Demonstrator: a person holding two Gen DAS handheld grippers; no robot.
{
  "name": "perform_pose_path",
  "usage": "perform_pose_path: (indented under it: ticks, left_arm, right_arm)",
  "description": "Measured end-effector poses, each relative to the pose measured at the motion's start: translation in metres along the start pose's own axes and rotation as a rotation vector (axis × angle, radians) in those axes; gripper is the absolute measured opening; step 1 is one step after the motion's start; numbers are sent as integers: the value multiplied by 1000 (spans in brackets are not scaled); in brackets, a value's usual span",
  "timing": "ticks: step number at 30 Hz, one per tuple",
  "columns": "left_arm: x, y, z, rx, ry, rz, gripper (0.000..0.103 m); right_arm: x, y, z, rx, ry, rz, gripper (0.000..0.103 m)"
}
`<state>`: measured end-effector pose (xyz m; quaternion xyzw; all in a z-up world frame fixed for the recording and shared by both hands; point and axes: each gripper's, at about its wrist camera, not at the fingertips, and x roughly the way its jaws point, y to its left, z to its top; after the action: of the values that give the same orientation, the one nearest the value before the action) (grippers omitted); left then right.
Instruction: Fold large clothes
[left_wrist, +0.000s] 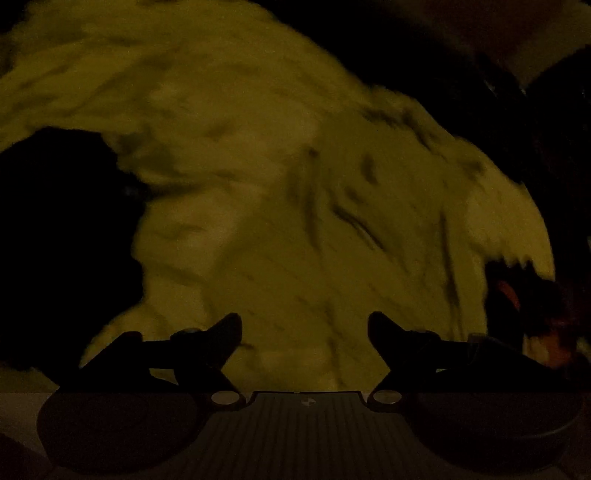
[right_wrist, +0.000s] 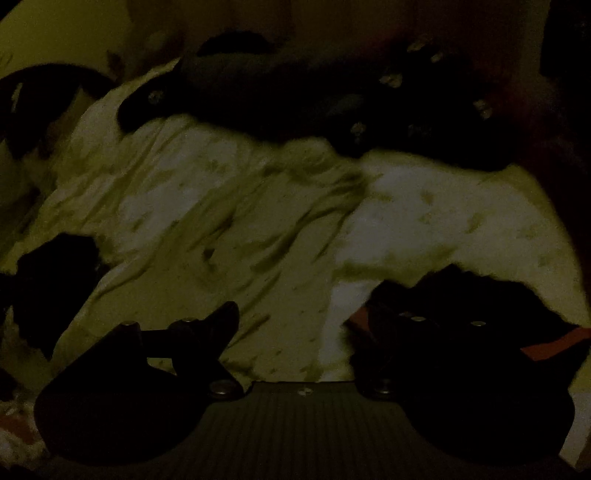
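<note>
Both of my wrist views are very dim and smeared, so I can only report broad shapes. In the left wrist view, the left gripper (left_wrist: 304, 325) has its two dark fingers standing wide apart, with nothing between them; beneath and ahead of them spreads the pale, yellowish, wrinkled sheet-like fabric (left_wrist: 258, 184) that fills most of the picture. A black, shapeless piece of cloth (left_wrist: 62, 229) lies on that pale fabric at the left edge, and another dark mass (left_wrist: 524, 295) with a reddish-orange patch sits at the right edge; I cannot tell what either is in detail. In the right wrist view, the right gripper (right_wrist: 299, 314) also shows its fingers spread wide, the left finger (right_wrist: 221, 317) clear against the pale fabric. The right finger is merged with a dark garment carrying a red-orange strip (right_wrist: 480, 314), and I cannot tell whether it touches that garment or merely overlaps it in view. Nothing lies in the gap between the fingers. Across the far side of the pale fabric lies a long dark heap of clothing (right_wrist: 332, 99), with a few small pale spots on it.
</note>
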<state>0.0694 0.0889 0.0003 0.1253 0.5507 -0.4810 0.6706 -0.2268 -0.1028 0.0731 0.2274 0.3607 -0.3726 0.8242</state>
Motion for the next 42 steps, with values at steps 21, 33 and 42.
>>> perform_pose_path:
  ticks: [21, 33, 42]
  left_arm:
    - [87, -50, 1, 228, 276, -30, 44]
    - [-79, 116, 159, -206, -444, 384, 44]
    - [-23, 186, 227, -268, -366, 577, 89]
  right_arm:
    - [5, -36, -14, 125, 82, -26, 82]
    - [24, -22, -7, 128, 137, -12, 82]
    - [35, -11, 5, 97, 175, -34, 83]
